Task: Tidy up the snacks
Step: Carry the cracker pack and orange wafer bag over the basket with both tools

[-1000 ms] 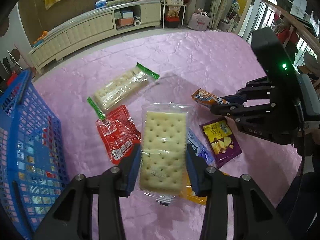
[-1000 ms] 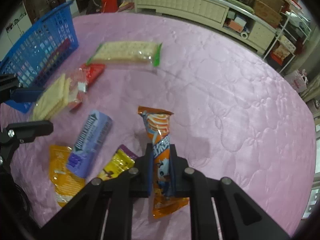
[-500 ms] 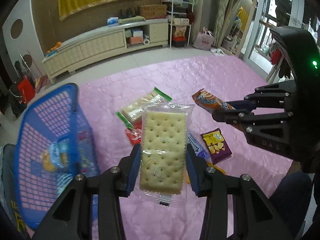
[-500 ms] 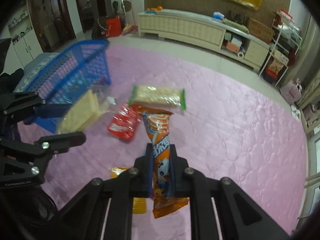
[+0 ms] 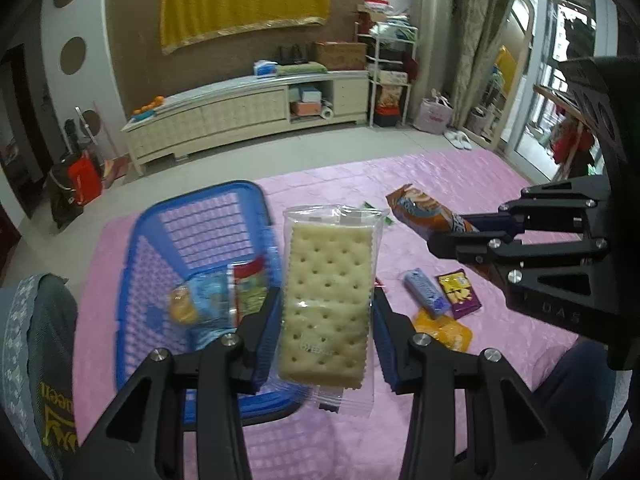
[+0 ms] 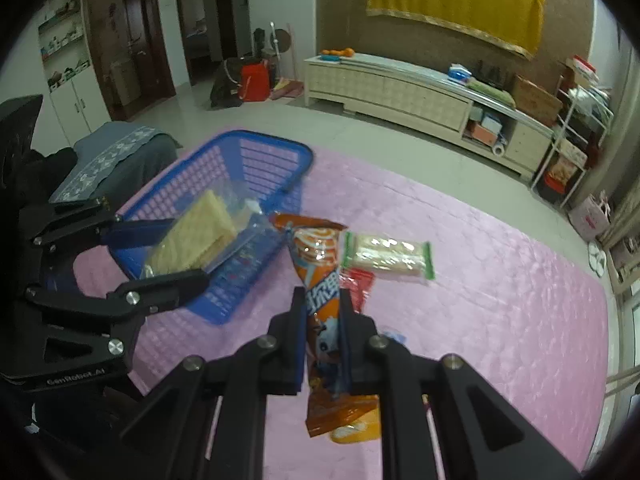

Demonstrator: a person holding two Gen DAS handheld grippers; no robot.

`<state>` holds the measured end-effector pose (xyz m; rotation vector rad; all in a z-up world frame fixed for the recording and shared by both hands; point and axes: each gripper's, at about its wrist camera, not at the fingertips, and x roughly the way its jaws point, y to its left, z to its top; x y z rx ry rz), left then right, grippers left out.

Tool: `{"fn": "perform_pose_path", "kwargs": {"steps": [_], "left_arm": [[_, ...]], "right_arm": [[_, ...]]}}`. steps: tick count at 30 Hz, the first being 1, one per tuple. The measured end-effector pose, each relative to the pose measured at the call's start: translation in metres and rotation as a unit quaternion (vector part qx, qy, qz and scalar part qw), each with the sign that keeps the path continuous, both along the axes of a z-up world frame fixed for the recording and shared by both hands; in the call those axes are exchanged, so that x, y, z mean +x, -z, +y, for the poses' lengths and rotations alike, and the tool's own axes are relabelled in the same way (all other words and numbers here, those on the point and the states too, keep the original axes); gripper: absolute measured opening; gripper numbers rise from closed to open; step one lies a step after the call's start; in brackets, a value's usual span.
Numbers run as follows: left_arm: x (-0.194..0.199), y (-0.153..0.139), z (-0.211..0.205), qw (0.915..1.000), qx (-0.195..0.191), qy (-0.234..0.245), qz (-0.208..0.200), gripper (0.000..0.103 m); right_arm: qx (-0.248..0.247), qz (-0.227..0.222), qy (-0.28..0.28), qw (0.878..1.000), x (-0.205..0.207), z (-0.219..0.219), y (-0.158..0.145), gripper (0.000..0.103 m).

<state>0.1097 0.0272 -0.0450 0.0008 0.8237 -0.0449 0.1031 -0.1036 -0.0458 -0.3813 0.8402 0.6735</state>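
You hold two snacks aloft over the pink tabletop (image 5: 460,184): your left tongs (image 5: 326,320) clamp a clear-wrapped cracker pack (image 5: 326,296) by its long edges, above the blue basket (image 5: 192,224); your right tongs (image 6: 323,344) pinch an orange snack packet (image 6: 318,264) mid-length. Both look light; the crackers seem brittle and their film slippery, so squeeze gently at the edges.

From here I cannot read the small print on the cracker packet (image 5: 325,300), and it covers part of the blue basket (image 5: 192,240). The snacks inside the basket are blurred. The red packet (image 6: 359,284) lies half hidden behind the orange wrapper (image 6: 320,280).
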Motion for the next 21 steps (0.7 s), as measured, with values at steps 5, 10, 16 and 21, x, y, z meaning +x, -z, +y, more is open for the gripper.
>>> {"fn": "perform_pose_path", "kwargs": {"steps": [5,10,16,21], "left_arm": [[-0.014,-0.008,0.032,0.9998,0.009,-0.018,-0.007,0.041],[-0.029,-0.015,0.062,0.9993,0.007,-0.034,-0.011,0.041],[-0.039,-0.014,0.098,0.9988,0.003,-0.048,-0.012,0.041],[-0.043,-0.007,0.106,0.9986,-0.001,-0.052,-0.012,0.041]], "right_arm": [[-0.004,-0.003,-0.018,1.0,-0.009,0.035,-0.003,0.017],[0.0,-0.002,-0.03,1.0,-0.014,0.068,-0.007,0.017],[-0.012,0.0,-0.04,0.999,-0.017,0.105,-0.001,0.017],[-0.031,0.013,-0.025,0.999,-0.013,0.126,0.012,0.017]]}}
